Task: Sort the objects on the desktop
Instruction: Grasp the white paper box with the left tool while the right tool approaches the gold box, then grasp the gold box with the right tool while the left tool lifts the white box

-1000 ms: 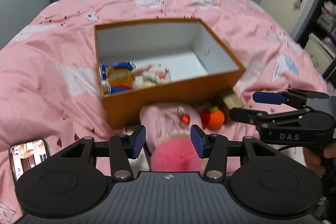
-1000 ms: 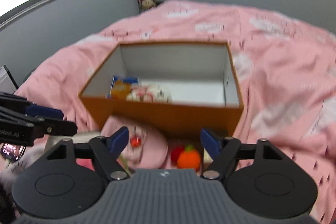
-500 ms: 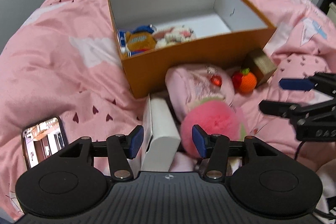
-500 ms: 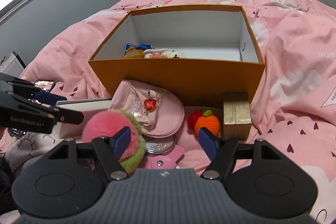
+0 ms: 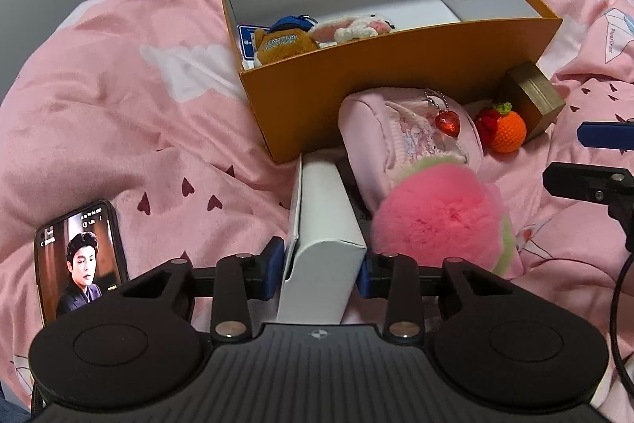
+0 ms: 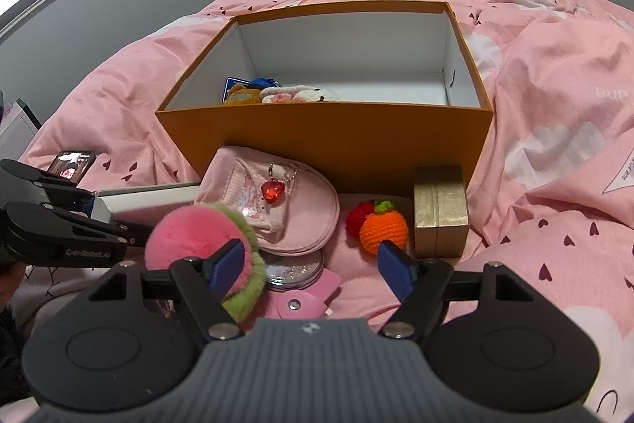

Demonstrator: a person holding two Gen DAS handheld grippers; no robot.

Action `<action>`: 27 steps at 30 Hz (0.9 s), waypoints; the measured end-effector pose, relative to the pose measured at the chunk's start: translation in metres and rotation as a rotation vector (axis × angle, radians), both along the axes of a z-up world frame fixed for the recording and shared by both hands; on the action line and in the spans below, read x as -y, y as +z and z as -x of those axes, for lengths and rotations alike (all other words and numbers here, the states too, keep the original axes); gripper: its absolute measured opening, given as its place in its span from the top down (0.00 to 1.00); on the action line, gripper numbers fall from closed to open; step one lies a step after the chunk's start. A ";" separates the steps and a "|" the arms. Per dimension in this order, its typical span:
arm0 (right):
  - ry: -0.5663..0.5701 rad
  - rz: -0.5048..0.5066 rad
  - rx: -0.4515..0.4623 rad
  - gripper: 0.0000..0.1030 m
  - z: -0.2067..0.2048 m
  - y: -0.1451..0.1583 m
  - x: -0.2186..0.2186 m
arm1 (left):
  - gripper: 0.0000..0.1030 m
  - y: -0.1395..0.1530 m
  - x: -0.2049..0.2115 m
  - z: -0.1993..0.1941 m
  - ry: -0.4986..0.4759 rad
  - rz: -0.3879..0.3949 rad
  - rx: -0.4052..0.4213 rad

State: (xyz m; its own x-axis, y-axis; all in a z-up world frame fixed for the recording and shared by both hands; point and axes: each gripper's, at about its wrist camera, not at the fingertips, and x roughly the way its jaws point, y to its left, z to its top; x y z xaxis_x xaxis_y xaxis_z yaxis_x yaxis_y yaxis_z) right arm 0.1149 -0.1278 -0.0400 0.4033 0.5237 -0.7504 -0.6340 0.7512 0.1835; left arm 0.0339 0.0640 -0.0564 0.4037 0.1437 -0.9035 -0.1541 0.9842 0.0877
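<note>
Left tool (image 5: pixel 319 274): clenched on the near end of the white carton (image 5: pixel 323 224), which lies on the bed (image 5: pixel 119 113) pointing toward the orange box (image 5: pixel 396 98). Right tool (image 6: pixel 313 262): released, above the compact mirror (image 6: pixel 295 270). Pink pompom (image 6: pixel 198 238), pink pouch (image 6: pixel 285 213), crochet orange (image 6: pixel 382 228), gold box (image 6: pixel 440 211) lie against the orange box's near wall.

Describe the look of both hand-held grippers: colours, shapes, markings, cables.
The left hand-held gripper is matte black, with a ribbed centre plate bearing a small round emblem, two round disc housings, silver screws and blue fingertip pads. Seen from the right wrist view, its side carries pale lettering. A black cable hangs near the other one. The right hand-held gripper has the same black body and blue pads.
</note>
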 end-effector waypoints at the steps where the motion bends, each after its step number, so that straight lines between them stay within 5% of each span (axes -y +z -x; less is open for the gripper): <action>1: 0.000 -0.001 0.000 0.26 0.000 0.000 0.000 | 0.61 0.001 0.000 0.001 -0.004 -0.004 0.010; 14: -0.068 0.020 0.001 0.30 -0.015 -0.006 0.012 | 0.68 0.026 -0.022 0.006 0.054 0.043 0.149; 27: -0.060 0.020 -0.005 0.37 -0.017 -0.007 0.013 | 0.68 0.093 -0.022 0.025 0.057 0.047 0.354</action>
State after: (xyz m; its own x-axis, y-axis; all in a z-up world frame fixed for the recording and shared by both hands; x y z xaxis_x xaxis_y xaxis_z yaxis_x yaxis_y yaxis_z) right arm 0.1318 -0.1404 -0.0473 0.4302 0.4832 -0.7625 -0.5866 0.7917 0.1707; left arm 0.0092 0.0859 0.0369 0.6854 0.1365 -0.7153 -0.2217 0.9748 -0.0263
